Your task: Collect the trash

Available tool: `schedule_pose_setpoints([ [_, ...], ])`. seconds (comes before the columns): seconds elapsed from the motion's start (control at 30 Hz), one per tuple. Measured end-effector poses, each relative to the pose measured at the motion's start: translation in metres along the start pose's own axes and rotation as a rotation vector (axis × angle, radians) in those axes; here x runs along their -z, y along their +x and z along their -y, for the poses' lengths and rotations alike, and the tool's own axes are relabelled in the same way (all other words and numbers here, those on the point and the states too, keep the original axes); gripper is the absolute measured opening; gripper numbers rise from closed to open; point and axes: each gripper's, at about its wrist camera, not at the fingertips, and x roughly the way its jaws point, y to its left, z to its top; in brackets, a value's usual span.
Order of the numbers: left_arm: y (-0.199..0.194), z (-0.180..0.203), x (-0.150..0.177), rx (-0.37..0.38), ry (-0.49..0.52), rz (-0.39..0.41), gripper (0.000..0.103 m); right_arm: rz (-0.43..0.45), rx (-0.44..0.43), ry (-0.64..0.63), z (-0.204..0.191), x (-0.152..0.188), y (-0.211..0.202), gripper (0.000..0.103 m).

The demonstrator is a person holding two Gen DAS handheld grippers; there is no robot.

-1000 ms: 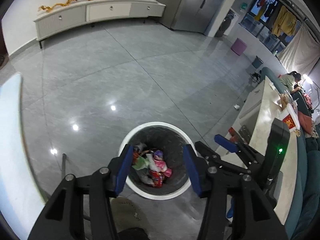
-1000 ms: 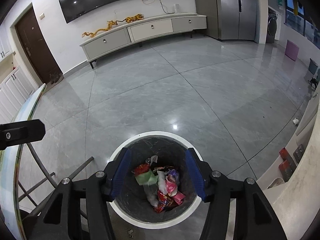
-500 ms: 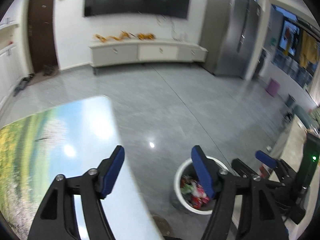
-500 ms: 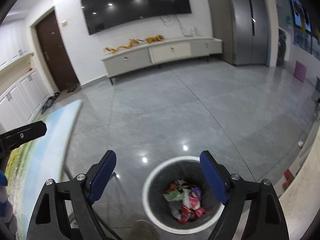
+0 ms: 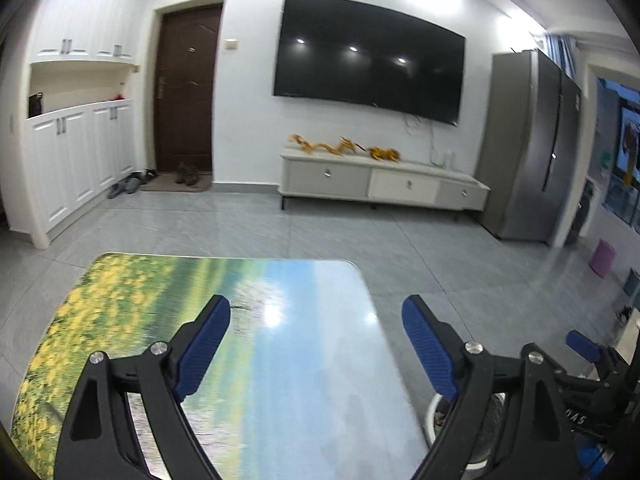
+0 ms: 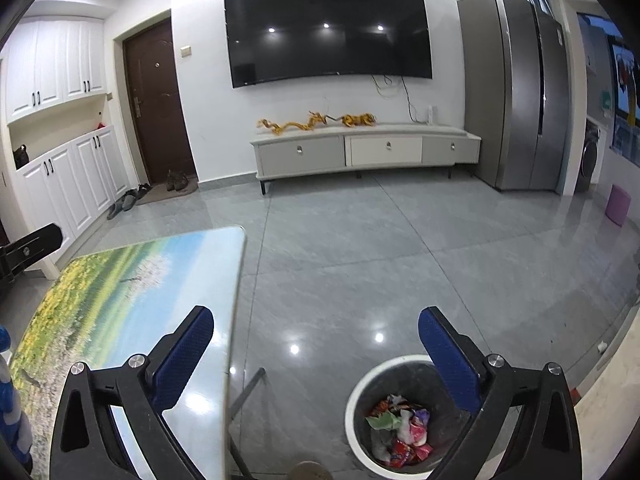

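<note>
Now I am lifting both claws, left (image 5: 316, 346) and right (image 6: 316, 358), jaws just spread and empty, off the bin (image 6: 360, 392) toward the table (image 5: 300, 380), seeking more trash.

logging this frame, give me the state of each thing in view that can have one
left gripper: open, nothing between the jaws, which have just been opening
right gripper: open, empty, jaws have just been opening
trash bin: upright on the floor, no lid, wrappers lying in the bottom
table: top bare where it shows
tv: off, screen dark
door: shut
tv cabinet: drawers shut
fridge: doors shut
</note>
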Motion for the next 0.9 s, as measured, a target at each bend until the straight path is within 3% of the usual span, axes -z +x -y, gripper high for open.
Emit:
schedule_pose_setpoints([
  [0.17,-0.019,-0.028,-0.002,-0.061,-0.011,0.049,0.088,0.042,-0.006,-0.008,-0.021,-0.011,-0.01,0.103],
  [0.27,-0.029,-0.04,-0.004,-0.098,-0.015,0.074,0.098,0.067,-0.008,-0.011,-0.034,-0.017,-0.015,0.103],
  [0.4,-0.04,-0.059,-0.006,-0.141,-0.029,0.122,0.101,0.093,-0.007,-0.011,-0.052,-0.023,-0.017,0.103],
  [0.7,-0.045,-0.082,-0.005,-0.194,-0.042,0.138,0.103,0.126,0.031,-0.018,-0.073,-0.023,-0.016,0.103],
  [0.9,-0.043,-0.09,-0.001,-0.188,-0.065,0.133,0.103,0.127,0.071,-0.02,-0.08,-0.013,-0.015,0.103],
])
